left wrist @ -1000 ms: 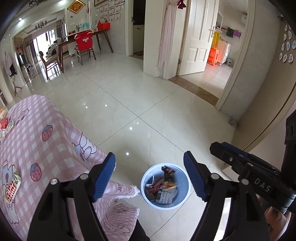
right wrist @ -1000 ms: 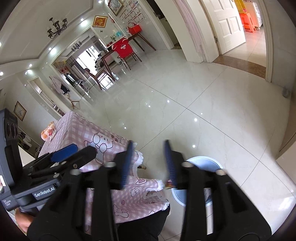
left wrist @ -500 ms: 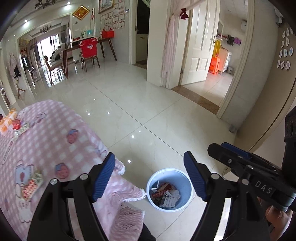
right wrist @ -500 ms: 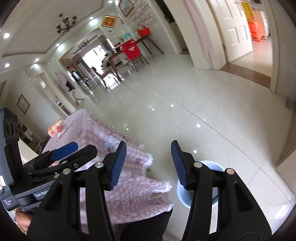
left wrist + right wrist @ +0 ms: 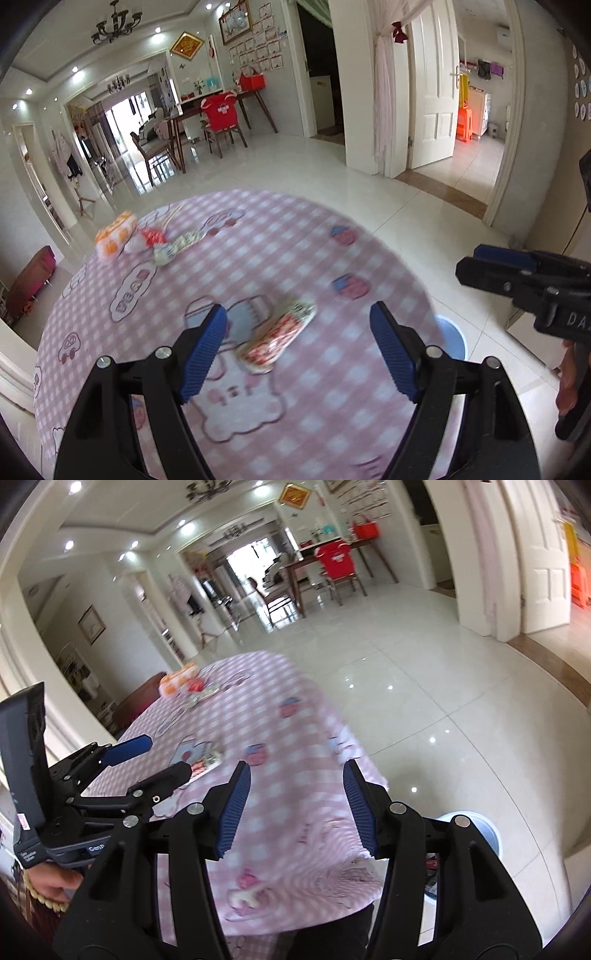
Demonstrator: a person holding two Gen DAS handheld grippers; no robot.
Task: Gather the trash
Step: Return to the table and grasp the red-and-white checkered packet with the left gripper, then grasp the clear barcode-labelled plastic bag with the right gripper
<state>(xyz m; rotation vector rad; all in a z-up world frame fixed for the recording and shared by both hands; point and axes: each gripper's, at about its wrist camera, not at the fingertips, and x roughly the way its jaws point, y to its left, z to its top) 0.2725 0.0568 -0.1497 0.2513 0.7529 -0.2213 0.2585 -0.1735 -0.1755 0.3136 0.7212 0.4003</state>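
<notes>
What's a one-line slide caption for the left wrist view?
Open left hand-held gripper above a red-and-white wrapper on the pink checked tablecloth, blue bin beyond the edge.

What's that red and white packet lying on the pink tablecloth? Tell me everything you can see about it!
The packet is a long, flat wrapper, white with a red pattern and a crinkly, shiny look like plastic. It lies flat and slanted on the pink checked tablecloth, partly over a cartoon drawing. The picture is blurry, so its writing cannot be read. It sits between the open fingers of the left gripper, and nothing is holding it. From the right wrist view it shows beside that gripper's finger.
</notes>
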